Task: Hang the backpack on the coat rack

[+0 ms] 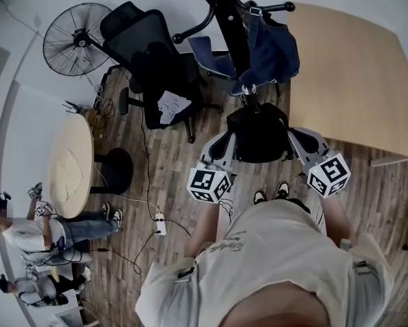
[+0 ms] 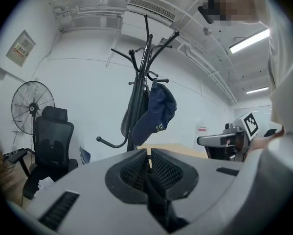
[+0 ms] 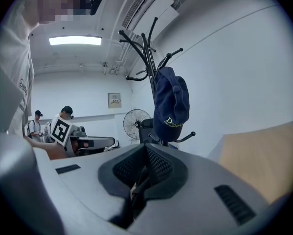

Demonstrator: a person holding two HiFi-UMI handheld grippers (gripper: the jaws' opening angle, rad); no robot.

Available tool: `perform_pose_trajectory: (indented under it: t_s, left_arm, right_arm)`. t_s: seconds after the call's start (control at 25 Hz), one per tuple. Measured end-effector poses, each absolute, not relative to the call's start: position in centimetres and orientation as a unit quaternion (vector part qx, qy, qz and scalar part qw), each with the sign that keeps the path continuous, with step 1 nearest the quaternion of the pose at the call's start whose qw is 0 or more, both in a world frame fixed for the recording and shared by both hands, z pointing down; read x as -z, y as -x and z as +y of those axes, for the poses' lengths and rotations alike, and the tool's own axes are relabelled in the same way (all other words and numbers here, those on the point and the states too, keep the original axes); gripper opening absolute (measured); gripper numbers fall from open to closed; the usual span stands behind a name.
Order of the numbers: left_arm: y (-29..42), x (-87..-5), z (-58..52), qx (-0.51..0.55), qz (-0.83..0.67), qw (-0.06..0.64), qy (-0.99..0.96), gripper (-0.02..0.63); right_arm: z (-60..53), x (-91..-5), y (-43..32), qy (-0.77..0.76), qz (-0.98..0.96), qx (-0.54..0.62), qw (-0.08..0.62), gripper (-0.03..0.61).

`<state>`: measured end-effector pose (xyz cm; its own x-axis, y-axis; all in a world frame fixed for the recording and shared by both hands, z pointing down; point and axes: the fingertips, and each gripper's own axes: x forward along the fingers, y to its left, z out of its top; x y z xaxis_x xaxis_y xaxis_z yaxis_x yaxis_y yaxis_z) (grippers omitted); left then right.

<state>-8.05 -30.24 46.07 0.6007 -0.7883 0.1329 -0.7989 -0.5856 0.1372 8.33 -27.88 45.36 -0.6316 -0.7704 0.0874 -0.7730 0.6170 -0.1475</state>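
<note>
Head view: you face the coat rack (image 1: 229,26), dead ahead at 12 o'clock. The navy backpack (image 1: 275,50) hangs from an upper hook on the rack's 3 o'clock side, straps up, clear of the floor.

Left gripper (image 2: 148,156): jaws pressed together, pinching nothing I can make out. Right gripper (image 3: 146,153): same, jaws pressed together, nothing visibly between them. Both sit short of the rack and apart from the backpack. They flank a black mass (image 1: 258,136) at the foot of the pole; cannot tell if it is the rack's base or something else. Your shoes (image 1: 260,196) are just behind it.

Clutter around you:
- Black office chair (image 1: 152,63) at 11 o'clock, just beside the rack, with a white sheet-like thing (image 1: 173,106) on its seat.
- A curved hook arm (image 1: 197,26) of the rack reaches toward that chair.
- Standing fan (image 1: 76,39) at 10 o'clock, by the wall.
- Round bench (image 1: 71,167) at 9 o'clock, well apart from the rack.
- Wooden bench (image 1: 353,73) at 1 o'clock, its edge near the backpack.
- Power strip (image 1: 159,223) with cable on the floor at 8 o'clock.
- Two people (image 1: 33,234) further out at 8 o'clock, by the wall.
</note>
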Motion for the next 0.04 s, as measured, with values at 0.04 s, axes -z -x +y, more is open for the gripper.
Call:
perform_pose_trajectory:
  t_s: [0.04]
  left_arm:
    - [8.0,-46.13,-30.2,-0.029,-0.445,0.092,-0.89,0.035]
  right_arm:
    - [-27.8,-45.41,-8.37,-0.43,-0.899,-0.085,0.007,-0.006]
